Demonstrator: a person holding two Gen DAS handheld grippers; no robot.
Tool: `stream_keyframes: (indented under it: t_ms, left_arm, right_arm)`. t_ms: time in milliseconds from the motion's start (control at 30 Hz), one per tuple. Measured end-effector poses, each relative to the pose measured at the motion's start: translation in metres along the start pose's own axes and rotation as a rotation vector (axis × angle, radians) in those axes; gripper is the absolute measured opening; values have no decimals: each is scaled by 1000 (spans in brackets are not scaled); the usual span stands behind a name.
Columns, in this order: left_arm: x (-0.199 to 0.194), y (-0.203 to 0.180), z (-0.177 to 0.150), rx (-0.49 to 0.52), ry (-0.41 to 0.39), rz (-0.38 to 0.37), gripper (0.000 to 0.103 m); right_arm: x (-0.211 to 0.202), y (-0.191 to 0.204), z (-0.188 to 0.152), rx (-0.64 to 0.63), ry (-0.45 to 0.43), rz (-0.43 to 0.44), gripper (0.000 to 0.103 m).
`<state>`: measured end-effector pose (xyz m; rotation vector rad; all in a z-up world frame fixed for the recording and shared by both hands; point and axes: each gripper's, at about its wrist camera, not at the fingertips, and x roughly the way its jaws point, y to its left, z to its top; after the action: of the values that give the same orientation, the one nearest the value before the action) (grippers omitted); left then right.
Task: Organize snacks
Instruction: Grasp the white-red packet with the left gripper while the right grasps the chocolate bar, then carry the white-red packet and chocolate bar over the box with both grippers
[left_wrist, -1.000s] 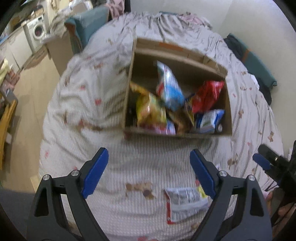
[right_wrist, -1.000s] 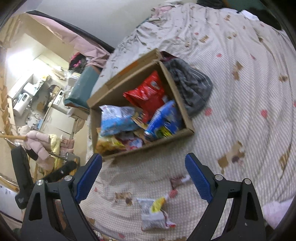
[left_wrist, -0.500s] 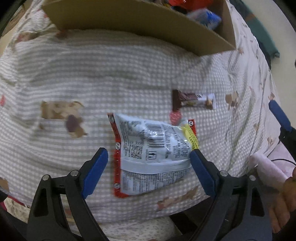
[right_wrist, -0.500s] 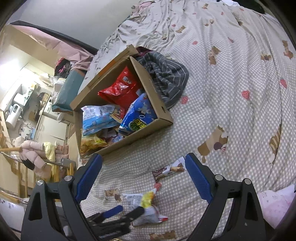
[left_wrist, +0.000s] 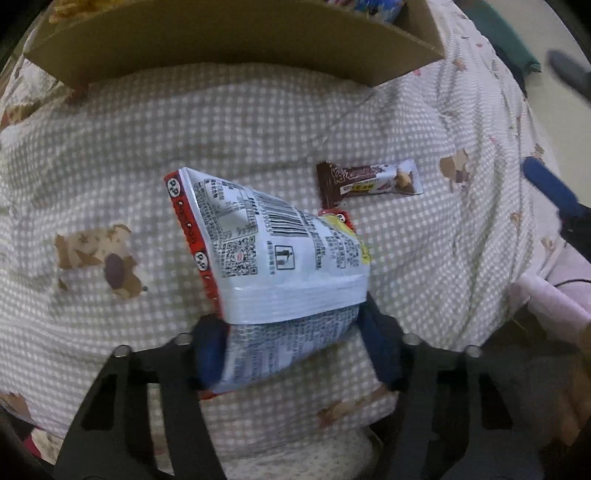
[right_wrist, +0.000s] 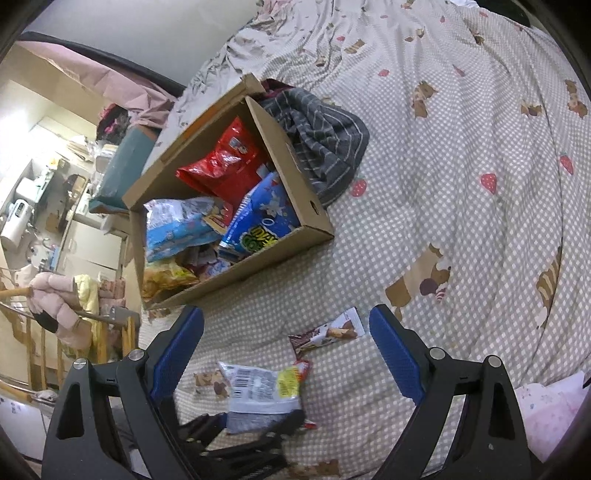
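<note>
Left hand-held gripper clamps snack packet as open box waits straight ahead on the bed

The left hand-held gripper (left_wrist: 291, 347) is clamped on the near end of the white snack packet (left_wrist: 273, 251), whose long axis runs away from it toward the cardboard box (left_wrist: 236, 40), which sits farther up the bed and is already stocked with bags. The right hand-held gripper (right_wrist: 286, 354) hangs empty with its jaws wide apart; the chocolate bar (right_wrist: 327, 334) lies crosswise on the checked bedcover (right_wrist: 461, 229) between its fingers, nearer to it than to the left, so it looks the likelier one to collect it.
</note>
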<state>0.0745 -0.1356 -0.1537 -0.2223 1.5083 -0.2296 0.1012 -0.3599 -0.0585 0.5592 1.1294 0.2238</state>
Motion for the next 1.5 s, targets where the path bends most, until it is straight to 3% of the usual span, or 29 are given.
stream_keyframes:
  t_ms: [167, 333, 433, 600, 733, 900, 967, 1167, 1500]
  left_arm:
    - [-51, 11, 7, 66, -72, -31, 50]
    - [-96, 52, 25, 123, -179, 86, 51]
    - [-105, 78, 36, 82, -204, 99, 50]
    - [-99, 102, 35, 13, -204, 56, 51]
    - [-96, 104, 33, -25, -203, 20, 51]
    - [-104, 98, 29, 10, -229, 23, 51]
    - [-107, 99, 28, 6, -231, 16, 51]
    - [-112, 101, 28, -6, -250, 21, 51]
    - [-111, 108, 28, -17, -271, 69, 51]
  right_arm:
    - [19, 3, 0, -28, 51, -58, 93]
    - [57, 7, -7, -101, 161, -192, 93]
    - [83, 14, -13, -158, 223, -222, 93]
    - [112, 28, -23, -255, 267, -320, 99]
    - [135, 32, -29, -291, 323, -375, 99]
    - [156, 36, -34, -332, 357, -441, 99]
    - [161, 39, -35, -348, 360, -452, 98]
    - [163, 43, -41, -361, 352, -460, 75]
    - [135, 41, -43, -327, 293, -396, 70]
